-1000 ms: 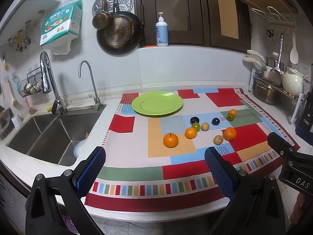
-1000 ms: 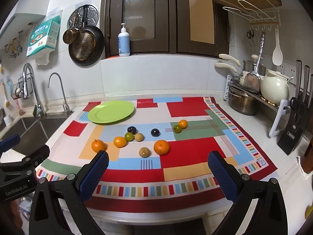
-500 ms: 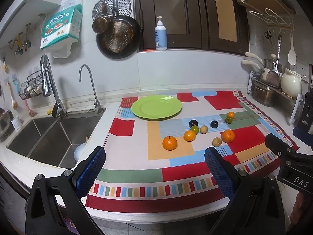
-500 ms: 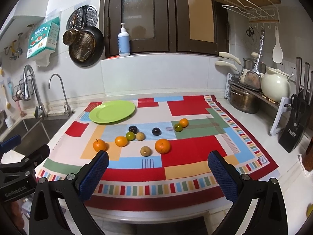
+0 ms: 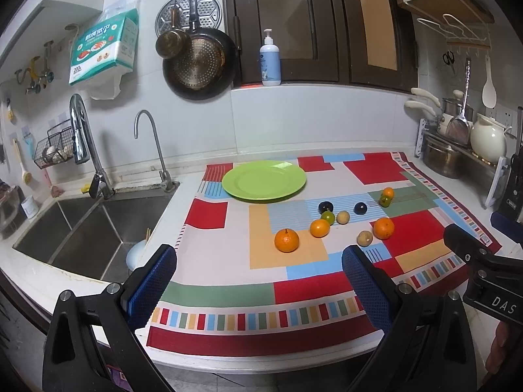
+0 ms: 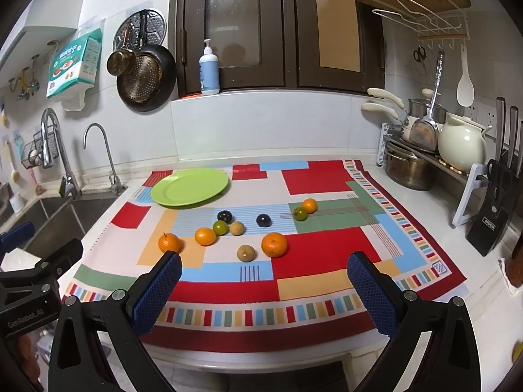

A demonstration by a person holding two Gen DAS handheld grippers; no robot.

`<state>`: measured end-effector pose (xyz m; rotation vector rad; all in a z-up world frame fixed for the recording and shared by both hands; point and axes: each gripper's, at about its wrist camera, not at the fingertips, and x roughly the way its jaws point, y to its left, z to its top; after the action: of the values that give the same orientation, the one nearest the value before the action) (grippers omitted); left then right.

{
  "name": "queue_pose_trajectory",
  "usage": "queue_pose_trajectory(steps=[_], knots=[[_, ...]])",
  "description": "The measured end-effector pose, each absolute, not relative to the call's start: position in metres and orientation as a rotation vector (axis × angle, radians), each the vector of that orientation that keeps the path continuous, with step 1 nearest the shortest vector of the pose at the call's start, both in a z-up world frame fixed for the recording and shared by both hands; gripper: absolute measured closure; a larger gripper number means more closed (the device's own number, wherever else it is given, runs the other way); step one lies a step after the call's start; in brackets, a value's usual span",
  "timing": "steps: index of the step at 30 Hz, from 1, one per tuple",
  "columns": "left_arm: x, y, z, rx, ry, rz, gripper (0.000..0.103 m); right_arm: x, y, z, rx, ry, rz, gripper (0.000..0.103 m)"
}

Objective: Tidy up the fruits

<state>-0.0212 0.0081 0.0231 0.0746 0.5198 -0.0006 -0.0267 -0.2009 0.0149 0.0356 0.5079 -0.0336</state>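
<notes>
Several small fruits lie on a colourful patchwork mat (image 5: 228,261) (image 6: 327,248): oranges (image 5: 286,240) (image 6: 274,244), two dark plums (image 5: 326,206) (image 6: 263,220), green limes (image 6: 220,227) and brownish round fruits (image 6: 245,252). An empty green plate (image 5: 264,180) (image 6: 190,186) sits at the mat's far left. My left gripper (image 5: 260,263) is open and empty above the mat's near edge, short of the fruits. My right gripper (image 6: 264,269) is open and empty, close in front of the fruits.
A steel sink (image 5: 81,228) with taps lies left of the mat. Pots, a cream kettle (image 6: 461,147) and a knife block (image 6: 493,215) stand along the right. A soap bottle (image 6: 209,68) is on the back ledge, pans hang on the wall.
Both grippers have moved slightly forward towards the fruits, which now look a little nearer. Jaws stay open. No fruit has moved.
</notes>
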Motion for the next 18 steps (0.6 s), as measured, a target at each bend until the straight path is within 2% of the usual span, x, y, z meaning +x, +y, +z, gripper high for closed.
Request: queue_pose_trajectory(steps=[18], knots=[[-0.0156,0.0062,0.0199,0.081,0.518,-0.011,0.000,-0.0200,-0.1984,0.0123,0.032,0.522,-0.024,0.001]])
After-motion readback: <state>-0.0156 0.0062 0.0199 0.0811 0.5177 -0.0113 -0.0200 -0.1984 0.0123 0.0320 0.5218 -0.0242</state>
